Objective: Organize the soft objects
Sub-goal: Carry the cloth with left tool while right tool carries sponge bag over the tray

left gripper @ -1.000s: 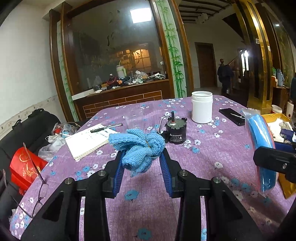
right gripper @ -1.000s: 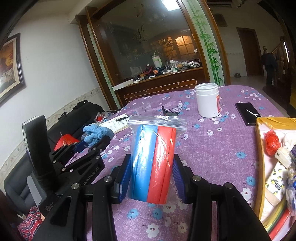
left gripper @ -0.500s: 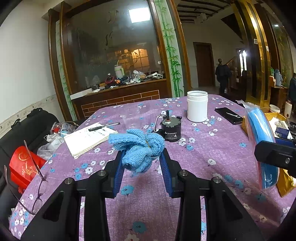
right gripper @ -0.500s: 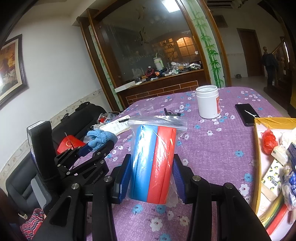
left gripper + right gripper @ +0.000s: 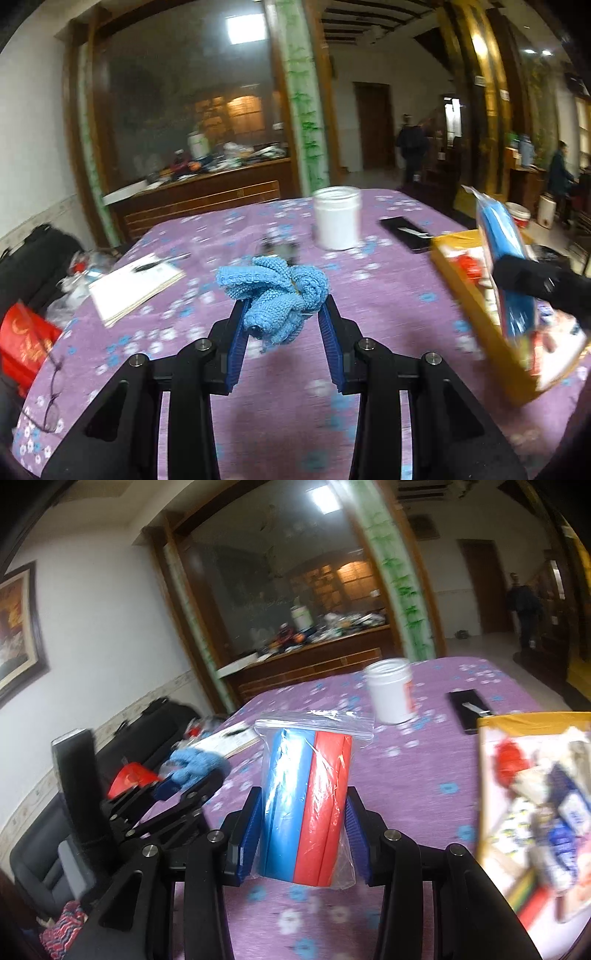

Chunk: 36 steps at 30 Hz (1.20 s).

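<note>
Blue knit cloth (image 5: 275, 295) pinched in left claw (image 5: 282, 321), lifted above bench (image 5: 388, 295). Bagged foam rolls (image 5: 306, 805) clamped upright in right claw (image 5: 304, 834). Probably headed for yellow box (image 5: 487, 775) at right.

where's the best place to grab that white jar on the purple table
Take the white jar across its straight cylindrical body, below the lid, coming in level from the near side. It stands upright on the tablecloth, so opposite walls suit the tongs. Both are full now: left tongs hold the knitted cloth, right tongs the bagged foam.
</note>
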### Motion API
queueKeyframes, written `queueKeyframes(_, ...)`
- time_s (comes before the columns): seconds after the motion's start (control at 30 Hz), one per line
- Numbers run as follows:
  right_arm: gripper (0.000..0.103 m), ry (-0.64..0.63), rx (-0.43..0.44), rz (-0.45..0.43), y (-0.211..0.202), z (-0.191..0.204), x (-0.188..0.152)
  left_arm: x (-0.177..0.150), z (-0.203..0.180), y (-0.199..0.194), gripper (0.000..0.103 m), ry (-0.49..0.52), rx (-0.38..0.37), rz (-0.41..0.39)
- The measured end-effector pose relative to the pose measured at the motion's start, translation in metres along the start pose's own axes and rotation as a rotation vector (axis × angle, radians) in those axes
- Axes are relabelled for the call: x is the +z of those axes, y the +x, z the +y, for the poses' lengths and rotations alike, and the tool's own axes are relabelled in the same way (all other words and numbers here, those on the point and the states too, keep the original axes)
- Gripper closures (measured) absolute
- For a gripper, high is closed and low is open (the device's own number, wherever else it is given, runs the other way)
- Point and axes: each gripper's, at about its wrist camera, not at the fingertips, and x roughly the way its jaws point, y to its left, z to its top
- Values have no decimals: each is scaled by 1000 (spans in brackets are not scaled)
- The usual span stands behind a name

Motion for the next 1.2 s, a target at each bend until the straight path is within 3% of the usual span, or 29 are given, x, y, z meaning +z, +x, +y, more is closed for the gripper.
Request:
queueKeyframes(0.3,59,154,-183,-113,-70,-96,13,24,-108,-3,68,107,-263,61)
queueKeyframes(0.43,58,195,-275,-117,-91,-134,11,26,-153,2,68,154,-319,89)
queueKeyframes(0.73,58,233,-407,-15,-96,-188,-4,3,-213,18,68,249,-315,144)
queueKeyframes(0.93,58,223,-428,48,-82,-195,-12,-8,-230,9,67,325,-255,86)
queueKeyframes(1.2,57,223,-423,67,-73,-198,-18,-9,-232,10,66,339,-241,69)
